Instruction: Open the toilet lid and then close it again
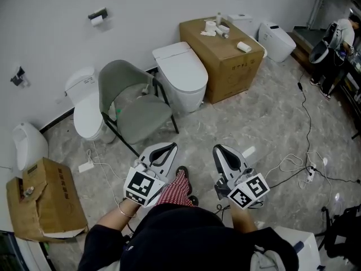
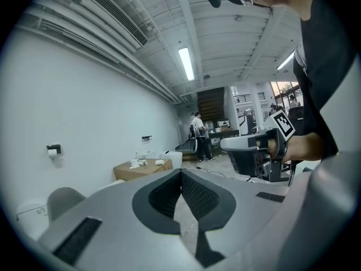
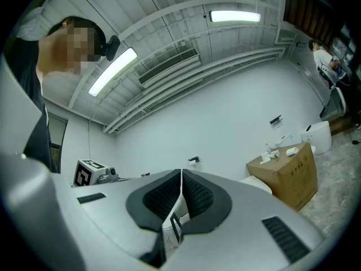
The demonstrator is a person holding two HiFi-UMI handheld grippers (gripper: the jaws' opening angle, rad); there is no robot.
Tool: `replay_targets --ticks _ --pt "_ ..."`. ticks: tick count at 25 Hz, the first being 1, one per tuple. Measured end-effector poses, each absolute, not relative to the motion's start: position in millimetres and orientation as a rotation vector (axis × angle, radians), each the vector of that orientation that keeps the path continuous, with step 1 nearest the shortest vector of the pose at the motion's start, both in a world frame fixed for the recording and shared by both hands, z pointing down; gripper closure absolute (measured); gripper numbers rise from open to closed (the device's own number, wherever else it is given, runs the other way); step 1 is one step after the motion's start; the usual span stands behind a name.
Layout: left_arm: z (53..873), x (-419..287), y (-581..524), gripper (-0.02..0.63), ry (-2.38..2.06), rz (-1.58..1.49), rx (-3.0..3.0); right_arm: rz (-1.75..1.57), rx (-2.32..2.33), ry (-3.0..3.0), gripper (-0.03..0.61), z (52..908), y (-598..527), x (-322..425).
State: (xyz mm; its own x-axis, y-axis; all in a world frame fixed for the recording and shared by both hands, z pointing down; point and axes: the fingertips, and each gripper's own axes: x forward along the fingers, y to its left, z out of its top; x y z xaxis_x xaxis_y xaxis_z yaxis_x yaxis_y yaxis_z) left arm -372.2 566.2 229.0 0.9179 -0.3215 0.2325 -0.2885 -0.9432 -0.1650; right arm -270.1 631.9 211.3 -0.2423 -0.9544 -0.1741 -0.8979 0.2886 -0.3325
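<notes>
A white toilet with its lid down stands against the wall, between a grey chair and a cardboard box. Both grippers are held low near my body, well short of the toilet, pointing toward it. My left gripper is shut with nothing between its pads. My right gripper is also shut and empty, its pads pressed together. In the right gripper view a sliver of the toilet shows over the jaw, beside the box.
A second toilet stands behind the chair, and others beyond the box. A small open carton sits at the left. Cables and a power strip lie on the marble floor at the right. A person stands far back.
</notes>
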Motion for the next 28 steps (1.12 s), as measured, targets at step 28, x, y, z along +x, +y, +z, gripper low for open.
replay_targets --ticks 28 --pt "229 -294 510 0.609 0.374 -0.376 -2.984 -0.279 -1.78 2.151 0.557 221 586 -198"
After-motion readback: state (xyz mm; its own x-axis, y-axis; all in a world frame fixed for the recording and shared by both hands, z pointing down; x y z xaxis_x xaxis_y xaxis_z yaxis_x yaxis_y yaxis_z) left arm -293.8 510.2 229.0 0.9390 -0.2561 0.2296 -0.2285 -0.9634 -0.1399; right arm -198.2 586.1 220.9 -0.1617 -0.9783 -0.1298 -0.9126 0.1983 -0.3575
